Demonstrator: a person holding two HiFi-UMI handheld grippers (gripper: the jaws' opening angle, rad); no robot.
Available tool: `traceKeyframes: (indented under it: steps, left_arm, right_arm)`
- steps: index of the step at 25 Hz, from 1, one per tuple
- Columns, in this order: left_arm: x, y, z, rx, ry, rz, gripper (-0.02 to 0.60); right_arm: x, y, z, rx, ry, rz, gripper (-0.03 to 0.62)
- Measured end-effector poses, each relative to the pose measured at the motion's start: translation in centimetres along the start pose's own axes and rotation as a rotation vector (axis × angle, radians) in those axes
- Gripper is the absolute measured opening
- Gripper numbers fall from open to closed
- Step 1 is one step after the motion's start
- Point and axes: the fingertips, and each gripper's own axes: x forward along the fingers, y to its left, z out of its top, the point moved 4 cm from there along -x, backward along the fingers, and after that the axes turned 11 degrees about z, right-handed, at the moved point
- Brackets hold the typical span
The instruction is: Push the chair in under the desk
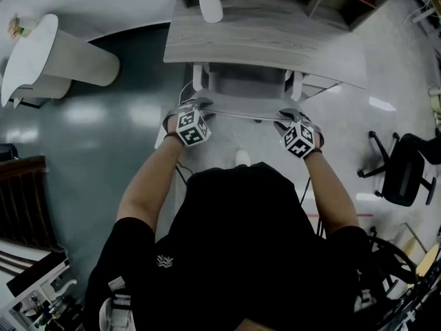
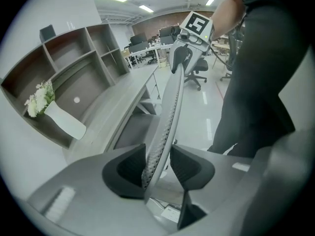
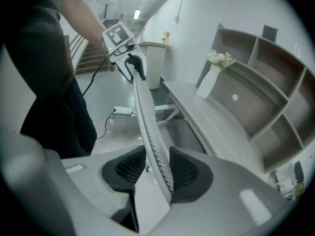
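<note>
The grey office chair with a perforated mesh backrest stands directly in front of the person, and its seat is already partly below the front edge of the grey wood-grain desk. The desk lies straight ahead, beyond the chair, so I judge the push must go forward, away from the body. The top edge of the backrest runs from left to right, nearly parallel to the desk edge, and one gripper holds each end of it, so both hands are about equally near. The left gripper is closed on the backrest, with the rim between its two dark pads. The right gripper clamps the other end in the same way, both pads against the mesh.
</note>
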Motion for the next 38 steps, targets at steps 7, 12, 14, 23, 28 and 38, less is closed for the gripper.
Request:
traceKeyframes:
  steps: [7,12,14,23,28,38]
  left_arm:
    - [0.1,0.0,-0.4,-0.080,0.020,0.002,0.173]
    - [-3.3,1.1,0.9,-0.185,-0.135,0.069,0.158]
    - [-5.3,2.3,1.8,-0.238,-0.234,0.130,0.049]
    - [-7.5,6.8,4.2,-0.356,-0.336,0.306,0.006]
    - [-7.1,8.0,3.4,-0.533,-0.339,0.376,0.006]
    - [-7.2,7.5,2.1,-0.520,-0.283,0.358,0.006]
  right_arm:
    - [0.7,0.4,-0.3,-0.016,-0.025,-0.040,0.153]
    - [-0.8,0.1,0.6,0.047,-0.035,0.057,0.163]
    - [-2.2,-0.1,1.4,0.040,-0.102,0.042,0.161]
    - [-8.9,-4.7,4.4,0.255,-0.547,-0.211,0.084]
    - [-9.5,-6.5,2.6,0.320,-0.576,-0.322,0.003]
    - [-9.4,-7.6,-0.1,0.433,-0.598,-0.335,0.002]
